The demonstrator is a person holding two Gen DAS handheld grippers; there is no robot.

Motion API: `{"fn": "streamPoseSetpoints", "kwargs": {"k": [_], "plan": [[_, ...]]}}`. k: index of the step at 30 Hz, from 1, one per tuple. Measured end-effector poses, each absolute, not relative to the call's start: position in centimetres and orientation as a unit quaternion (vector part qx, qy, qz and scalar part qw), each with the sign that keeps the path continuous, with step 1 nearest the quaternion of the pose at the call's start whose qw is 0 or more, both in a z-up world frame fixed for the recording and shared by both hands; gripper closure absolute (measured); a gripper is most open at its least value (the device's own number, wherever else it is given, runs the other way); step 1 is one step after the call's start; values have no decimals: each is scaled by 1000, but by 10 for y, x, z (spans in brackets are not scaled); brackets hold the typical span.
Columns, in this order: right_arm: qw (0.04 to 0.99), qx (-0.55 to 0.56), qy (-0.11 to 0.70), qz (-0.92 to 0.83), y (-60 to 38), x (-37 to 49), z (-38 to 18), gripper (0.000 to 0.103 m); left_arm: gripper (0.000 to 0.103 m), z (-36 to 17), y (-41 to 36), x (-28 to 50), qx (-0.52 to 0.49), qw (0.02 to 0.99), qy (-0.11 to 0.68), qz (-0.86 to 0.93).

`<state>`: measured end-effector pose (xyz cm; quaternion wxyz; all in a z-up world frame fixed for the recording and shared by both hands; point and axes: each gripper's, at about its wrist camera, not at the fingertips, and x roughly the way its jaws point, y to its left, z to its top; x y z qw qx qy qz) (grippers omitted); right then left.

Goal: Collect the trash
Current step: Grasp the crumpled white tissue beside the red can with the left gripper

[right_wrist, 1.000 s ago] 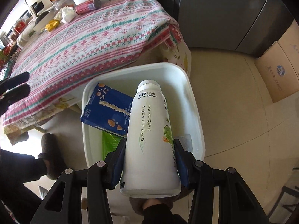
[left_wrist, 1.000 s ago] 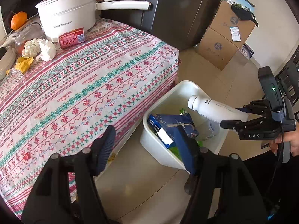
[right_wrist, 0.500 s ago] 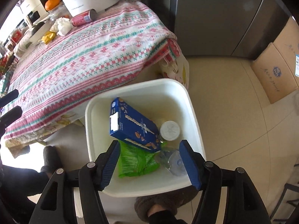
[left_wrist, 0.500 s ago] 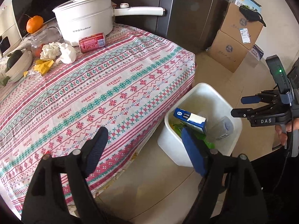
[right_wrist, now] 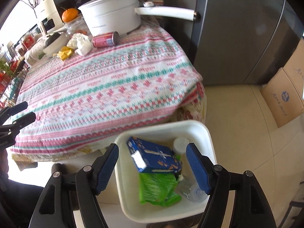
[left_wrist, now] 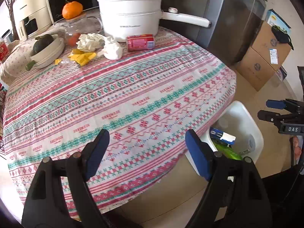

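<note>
Woven cloth (left_wrist: pixel 133 87) on table; smooth white plastic bin (right_wrist: pixel 207 133); glossy pot (left_wrist: pixel 131 17).

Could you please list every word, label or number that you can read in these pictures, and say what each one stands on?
"DAS": on the right gripper, at the right edge of the left wrist view.
"HANDMADE": woven repeatedly into the striped tablecloth.
Too small or blurred to read: the print on the white pot, red can, blue box, and cardboard boxes.

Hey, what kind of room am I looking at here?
Probably a home kitchen or dining area: a white electric pot on a patterned tablecloth, a steel fridge behind it, and a fruit bowl.
</note>
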<state>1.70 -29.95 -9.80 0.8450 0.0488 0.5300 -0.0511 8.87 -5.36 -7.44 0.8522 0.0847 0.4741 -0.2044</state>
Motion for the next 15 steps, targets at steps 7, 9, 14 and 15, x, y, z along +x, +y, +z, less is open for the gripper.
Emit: {"fn": "streamPoseSetpoints", "kwargs": {"k": [7,9,14,15], "plan": [[861,40,506,-44,-275,51,-84,24,21,-76,-15,141,64,866,472,-154],[863,38,502,-43,-269,62,-82,24,21,-75,-3,158,61,872,463,-145],[864,30,502,-38,-256,89,-86,23,21,-79,15,196,29,880,453,-137],[863,26,503,-38,-254,93,-86,23,21,-80,13,203,19,879,454,-142]]}}
